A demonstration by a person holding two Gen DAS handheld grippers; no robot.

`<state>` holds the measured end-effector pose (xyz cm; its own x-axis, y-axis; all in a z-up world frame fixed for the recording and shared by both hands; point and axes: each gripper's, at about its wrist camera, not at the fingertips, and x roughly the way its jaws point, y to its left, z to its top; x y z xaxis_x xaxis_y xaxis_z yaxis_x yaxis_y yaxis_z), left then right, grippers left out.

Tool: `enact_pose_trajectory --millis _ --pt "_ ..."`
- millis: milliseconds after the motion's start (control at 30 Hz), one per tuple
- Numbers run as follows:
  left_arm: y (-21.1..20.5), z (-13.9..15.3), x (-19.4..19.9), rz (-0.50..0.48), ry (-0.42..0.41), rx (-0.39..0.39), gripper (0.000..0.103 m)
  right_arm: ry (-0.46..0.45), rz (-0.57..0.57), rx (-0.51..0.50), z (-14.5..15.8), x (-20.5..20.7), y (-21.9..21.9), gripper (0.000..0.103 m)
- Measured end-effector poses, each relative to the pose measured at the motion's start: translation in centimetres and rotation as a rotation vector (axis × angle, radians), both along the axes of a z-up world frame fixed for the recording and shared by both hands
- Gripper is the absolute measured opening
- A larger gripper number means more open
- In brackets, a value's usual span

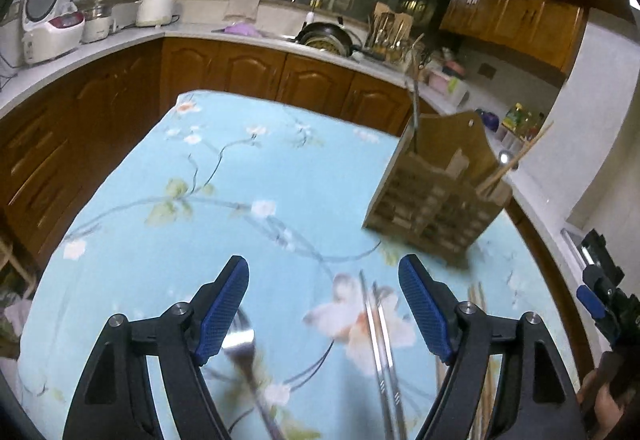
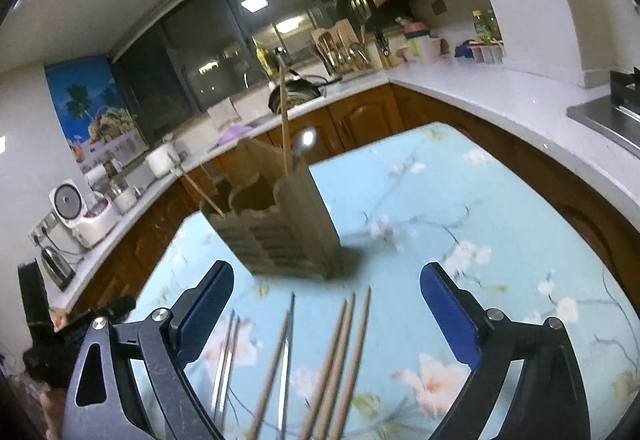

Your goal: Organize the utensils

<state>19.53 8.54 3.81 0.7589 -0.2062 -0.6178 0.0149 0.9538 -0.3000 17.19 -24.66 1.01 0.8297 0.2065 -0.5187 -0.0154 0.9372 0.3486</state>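
A wooden utensil holder (image 1: 436, 195) (image 2: 276, 224) stands on the table with a chopstick (image 2: 285, 119) and a spoon (image 2: 306, 141) sticking out of it. My left gripper (image 1: 324, 300) hangs open above a pair of metal chopsticks (image 1: 382, 352), with a metal fork (image 1: 244, 352) by its left finger. My right gripper (image 2: 326, 304) is open over several wooden chopsticks (image 2: 340, 360) and metal chopsticks (image 2: 228, 352) that lie flat on the cloth. Nothing is between either pair of jaws. The right gripper (image 1: 600, 300) shows at the left wrist view's right edge.
The table wears a light blue floral cloth (image 1: 240, 179) (image 2: 460, 240). Wooden cabinets and a white counter (image 1: 120, 43) wrap around it, with a rice cooker (image 1: 48, 19), a pan (image 1: 328, 35) by the sink and a utensil rack (image 1: 392, 31). A stove (image 2: 616, 107) sits at right.
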Motion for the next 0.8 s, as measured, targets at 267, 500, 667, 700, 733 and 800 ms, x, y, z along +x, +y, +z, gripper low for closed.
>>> enact_pose_trajectory --millis 267,500,667,700,733,800 --pt "-0.4 -0.4 -0.9 -0.009 0.062 0.011 0.077 0.048 0.041 -0.033 -1.8 -1.3 1.3 0.095" --pt "-1.0 -0.3 -0.9 -0.026 0.09 0.023 0.077 0.055 0.062 -0.051 -1.9 -1.2 2.3 0.095" --pt "-1.1 -0.8 -0.3 -0.037 0.109 0.026 0.076 0.071 0.072 -0.055 -2.3 -0.7 2.7 0.087" --pt "-1.1 -0.9 -0.1 -0.04 0.115 0.027 0.075 0.076 0.073 -0.056 -2.5 -0.6 2.8 0.082" --pt "-1.1 -1.1 0.1 -0.044 0.12 0.026 0.075 0.088 0.076 -0.059 -2.7 -0.4 2.9 0.076" --pt "-1.4 -1.4 0.6 -0.053 0.132 0.024 0.072 0.106 0.081 -0.063 -3.1 0.0 3.1 0.064"
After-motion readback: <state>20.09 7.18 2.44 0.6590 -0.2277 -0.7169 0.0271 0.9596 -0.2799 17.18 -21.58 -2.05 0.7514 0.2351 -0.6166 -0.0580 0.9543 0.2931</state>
